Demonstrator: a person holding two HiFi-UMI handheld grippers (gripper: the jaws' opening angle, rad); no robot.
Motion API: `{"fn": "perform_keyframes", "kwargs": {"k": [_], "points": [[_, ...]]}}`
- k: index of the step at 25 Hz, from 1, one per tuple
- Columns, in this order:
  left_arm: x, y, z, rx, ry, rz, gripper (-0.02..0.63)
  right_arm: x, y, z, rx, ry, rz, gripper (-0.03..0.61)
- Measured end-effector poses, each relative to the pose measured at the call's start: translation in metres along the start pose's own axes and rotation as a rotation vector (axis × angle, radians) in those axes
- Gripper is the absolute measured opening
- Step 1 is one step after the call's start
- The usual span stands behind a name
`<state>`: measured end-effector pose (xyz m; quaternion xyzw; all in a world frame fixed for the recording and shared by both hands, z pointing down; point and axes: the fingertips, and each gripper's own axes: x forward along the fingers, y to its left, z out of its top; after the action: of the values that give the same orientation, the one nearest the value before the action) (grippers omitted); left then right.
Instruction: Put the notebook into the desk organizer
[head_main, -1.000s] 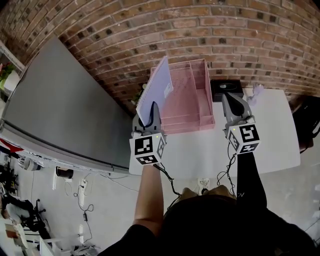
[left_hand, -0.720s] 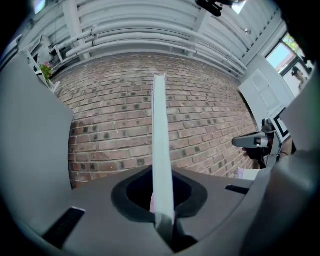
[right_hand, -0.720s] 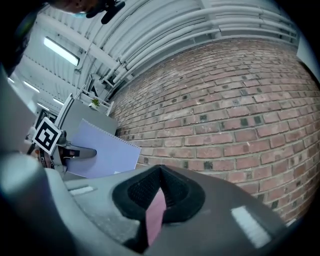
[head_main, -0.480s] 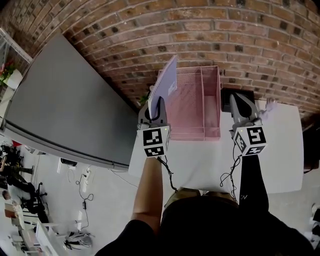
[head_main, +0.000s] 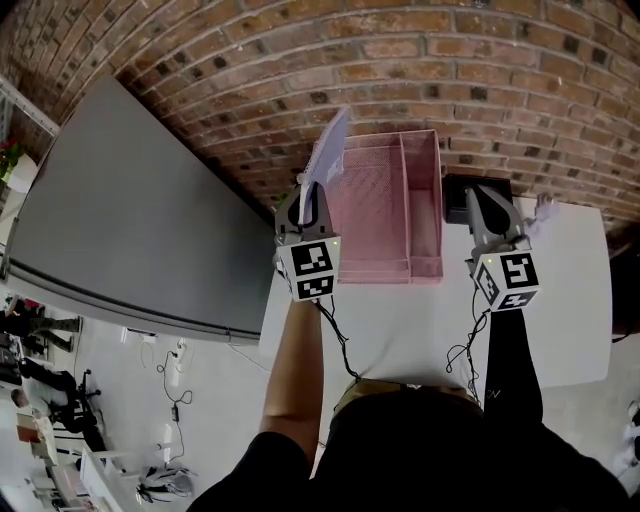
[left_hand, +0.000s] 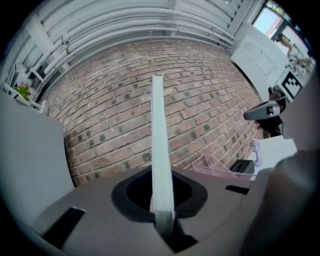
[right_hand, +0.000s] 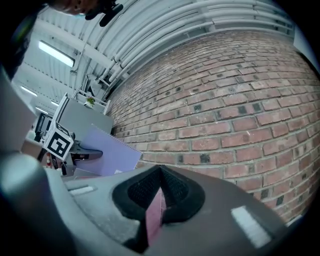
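1. My left gripper (left_hand: 162, 219) was clenched on the lower edge of the notebook (left_hand: 159, 145), which I saw edge-on, standing upright out of the jaws.
2. In the head view, that lilac notebook hung in the air at the left side of the pink mesh desk organizer (head_main: 372, 212), not yet in any compartment.
3. My right gripper (right_hand: 154, 212) had its jaws pressed together on nothing, with only a thin pink seam showing between them.
4. It hovered just right of the organizer, over a black box (head_main: 460, 198).
5. The organizer sat on a white table (head_main: 560, 300) against a brick wall (head_main: 400, 70); a grey panel (head_main: 130, 210) stood to the left.
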<state>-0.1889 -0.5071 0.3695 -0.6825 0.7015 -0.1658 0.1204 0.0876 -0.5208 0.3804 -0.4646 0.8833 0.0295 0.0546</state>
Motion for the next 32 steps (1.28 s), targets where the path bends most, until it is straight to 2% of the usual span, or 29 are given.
{"fn": "perform_keyframes", "kwargs": {"k": [3, 6, 9, 11, 16, 26, 29, 32], "points": [[0.015, 0.0, -0.003, 0.089, 0.005, 0.031, 0.035, 0.003, -0.002, 0.001, -0.012, 0.001, -0.001, 0.0], [0.029, -0.004, -0.002, 0.222, 0.011, 0.057, 0.035, 0.003, -0.007, 0.001, -0.017, 0.005, -0.01, 0.0], [0.045, -0.017, -0.013, 0.352, 0.056, 0.024, 0.037, 0.003, -0.011, 0.0, -0.019, 0.011, -0.019, 0.0], [0.053, -0.028, -0.024, 0.405, 0.093, -0.023, 0.037, 0.004, -0.012, -0.001, -0.02, 0.015, -0.022, 0.0], [0.059, -0.053, -0.035, 0.469, 0.125, -0.122, 0.037, 0.005, -0.017, -0.006, -0.018, 0.02, -0.032, 0.0], [0.059, -0.069, -0.046, 0.553, 0.165, -0.241, 0.046, 0.003, -0.023, -0.006, -0.016, 0.024, -0.051, 0.0], [0.059, -0.076, -0.048, 0.615, 0.18, -0.265, 0.051, 0.002, -0.025, -0.005, -0.018, 0.022, -0.057, 0.0], [0.058, -0.085, -0.054, 0.72, 0.207, -0.302, 0.057, 0.002, -0.025, -0.003, -0.018, 0.02, -0.06, 0.0]]}}
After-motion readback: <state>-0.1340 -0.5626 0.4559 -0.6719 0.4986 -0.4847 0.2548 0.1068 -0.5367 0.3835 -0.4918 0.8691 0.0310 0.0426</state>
